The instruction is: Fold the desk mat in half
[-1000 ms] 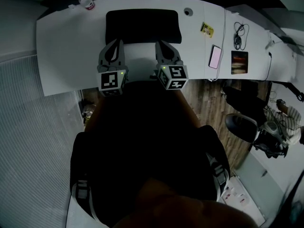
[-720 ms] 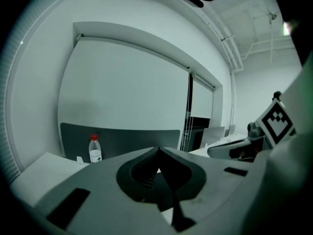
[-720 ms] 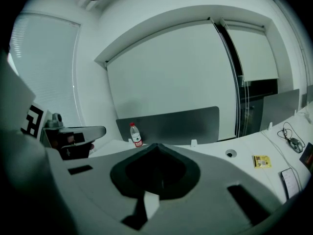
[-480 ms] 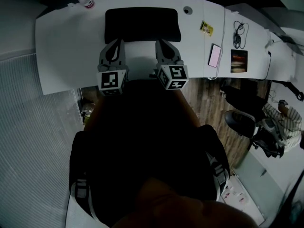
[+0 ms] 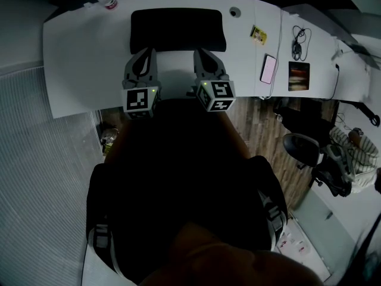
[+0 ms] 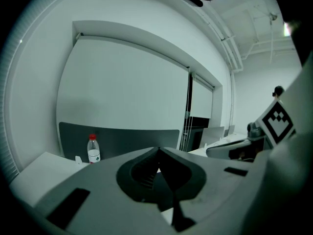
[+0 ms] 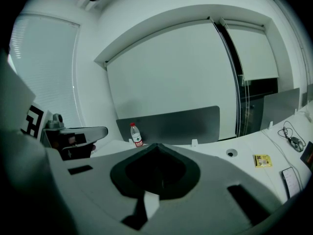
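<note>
The desk mat (image 5: 177,31) lay across the tabletop's (image 5: 77,58) far side. I held the left tongs (image 5: 145,52) and right tongs (image 5: 199,52) at its near edge. Both were pressed together on nothing and evenly spaced, which suited either lifting that edge or having laid a fold down.

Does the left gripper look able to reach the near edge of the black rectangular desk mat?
Probably yes: the left gripper sits right at the near edge of the black desk mat, with nothing on the white desk between them. Its jaws are together, so they must open first.
</note>
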The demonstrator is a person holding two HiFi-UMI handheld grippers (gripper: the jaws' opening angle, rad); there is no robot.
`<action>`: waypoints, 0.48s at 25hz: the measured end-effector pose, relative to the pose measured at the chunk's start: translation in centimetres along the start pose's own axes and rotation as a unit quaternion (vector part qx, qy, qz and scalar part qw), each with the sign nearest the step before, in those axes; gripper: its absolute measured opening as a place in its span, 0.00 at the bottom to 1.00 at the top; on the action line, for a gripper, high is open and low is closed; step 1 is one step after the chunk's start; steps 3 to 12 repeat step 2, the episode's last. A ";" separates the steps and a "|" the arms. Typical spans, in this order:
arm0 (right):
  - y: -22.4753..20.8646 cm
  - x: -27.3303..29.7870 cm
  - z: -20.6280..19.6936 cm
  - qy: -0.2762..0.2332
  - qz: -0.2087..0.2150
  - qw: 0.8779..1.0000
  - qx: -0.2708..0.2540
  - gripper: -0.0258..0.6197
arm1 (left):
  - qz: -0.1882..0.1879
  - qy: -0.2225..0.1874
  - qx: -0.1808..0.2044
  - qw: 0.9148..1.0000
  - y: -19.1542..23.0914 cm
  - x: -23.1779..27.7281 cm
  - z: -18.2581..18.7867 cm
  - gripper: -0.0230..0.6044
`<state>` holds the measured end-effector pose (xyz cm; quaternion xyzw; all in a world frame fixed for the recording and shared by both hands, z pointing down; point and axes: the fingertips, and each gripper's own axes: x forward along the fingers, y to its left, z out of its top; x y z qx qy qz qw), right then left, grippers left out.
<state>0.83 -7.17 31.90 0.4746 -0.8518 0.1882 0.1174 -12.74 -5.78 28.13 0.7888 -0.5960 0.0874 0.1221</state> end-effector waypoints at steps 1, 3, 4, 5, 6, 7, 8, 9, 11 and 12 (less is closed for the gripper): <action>0.0 0.0 0.0 0.001 0.000 1.000 0.000 0.04 | 0.000 0.000 0.000 1.000 0.0 0.0 0.1 0.04; 0.0 -0.1 0.0 0.002 0.000 1.000 0.001 0.04 | 0.000 -0.001 0.000 1.000 -0.1 -0.1 0.2 0.04; 0.0 -0.1 0.0 0.002 0.000 1.000 0.001 0.04 | 0.000 -0.001 0.000 1.000 -0.1 -0.1 0.2 0.04; 0.0 -0.1 0.0 0.002 0.000 1.000 0.001 0.04 | 0.000 -0.001 0.000 1.000 -0.1 -0.1 0.2 0.04; 0.0 -0.1 0.0 0.002 0.000 1.000 0.001 0.04 | 0.000 -0.001 0.000 1.000 -0.1 -0.1 0.2 0.04; 0.0 -0.1 0.0 0.002 0.000 1.000 0.001 0.04 | 0.000 -0.001 0.000 1.000 -0.1 -0.1 0.2 0.04; 0.0 -0.1 0.0 0.002 0.000 1.000 0.001 0.04 | 0.000 -0.001 0.000 1.000 -0.1 -0.1 0.2 0.04; 0.0 -0.1 0.0 0.002 0.000 1.000 0.001 0.04 | 0.000 -0.001 0.000 1.000 -0.1 -0.1 0.2 0.04; 0.0 -0.1 0.0 0.002 0.000 1.000 0.001 0.04 | 0.000 -0.001 0.000 1.000 -0.1 -0.1 0.2 0.04; 0.0 -0.1 0.0 0.002 0.000 1.000 0.001 0.04 | 0.000 -0.001 0.000 1.000 -0.1 -0.1 0.2 0.04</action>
